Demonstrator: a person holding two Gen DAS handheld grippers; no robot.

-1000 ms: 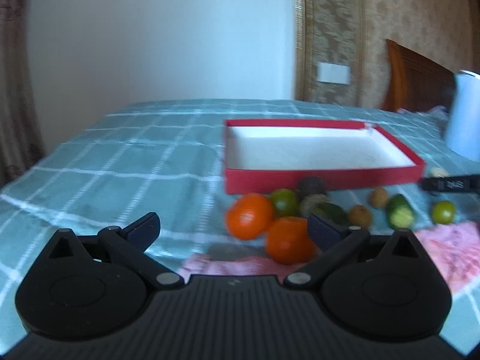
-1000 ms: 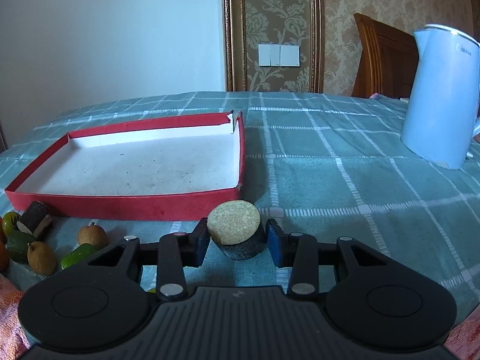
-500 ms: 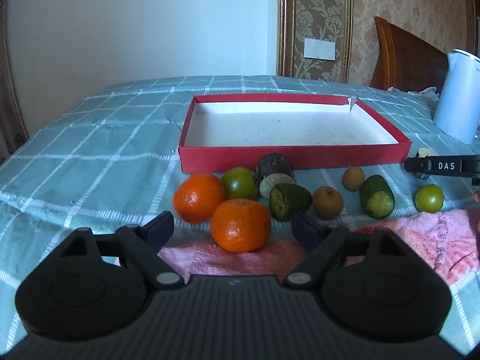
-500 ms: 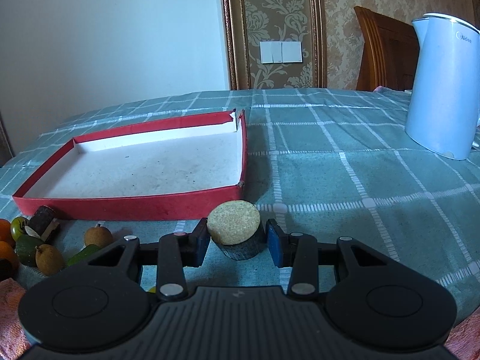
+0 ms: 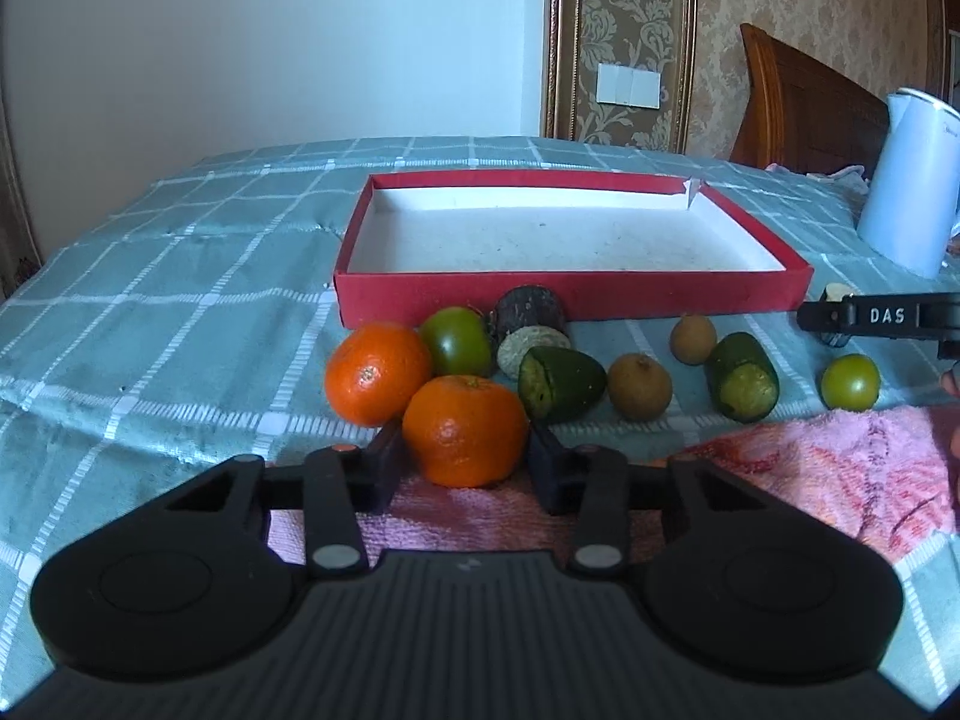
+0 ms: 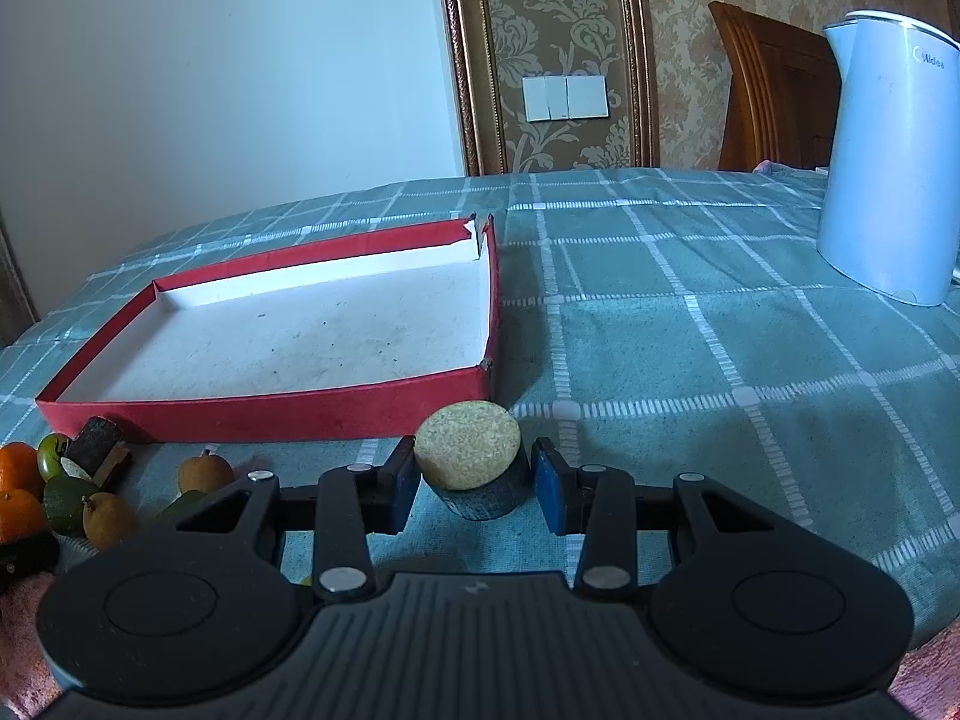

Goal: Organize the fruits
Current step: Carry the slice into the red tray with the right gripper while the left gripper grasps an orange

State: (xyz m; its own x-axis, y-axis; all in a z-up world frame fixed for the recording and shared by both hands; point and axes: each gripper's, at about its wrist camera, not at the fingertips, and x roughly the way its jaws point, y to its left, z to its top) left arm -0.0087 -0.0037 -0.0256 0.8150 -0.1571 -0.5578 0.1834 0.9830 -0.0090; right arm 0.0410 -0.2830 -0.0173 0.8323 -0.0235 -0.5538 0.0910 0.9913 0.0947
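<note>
In the left wrist view my left gripper (image 5: 465, 462) is shut on an orange (image 5: 465, 438) at the edge of a pink towel (image 5: 840, 468). A second orange (image 5: 375, 372), a green tomato (image 5: 456, 341), a dark cut piece (image 5: 531, 324), cucumber pieces (image 5: 741, 375) and small brown fruits (image 5: 639, 386) lie in front of an empty red tray (image 5: 570, 294). In the right wrist view my right gripper (image 6: 474, 480) is shut on a dark cut fruit piece with a pale top (image 6: 471, 456), on the cloth beside the tray's (image 6: 270, 411) near right corner.
A white electric kettle (image 6: 888, 180) stands at the back right on the green checked cloth (image 6: 690, 330). A wooden headboard (image 5: 804, 108) and wall lie behind. A small green tomato (image 5: 849, 381) sits at the far right of the fruit row.
My left gripper moved forward to the near orange and closed on it. My right gripper stayed shut on the cut piece and barely moved.
</note>
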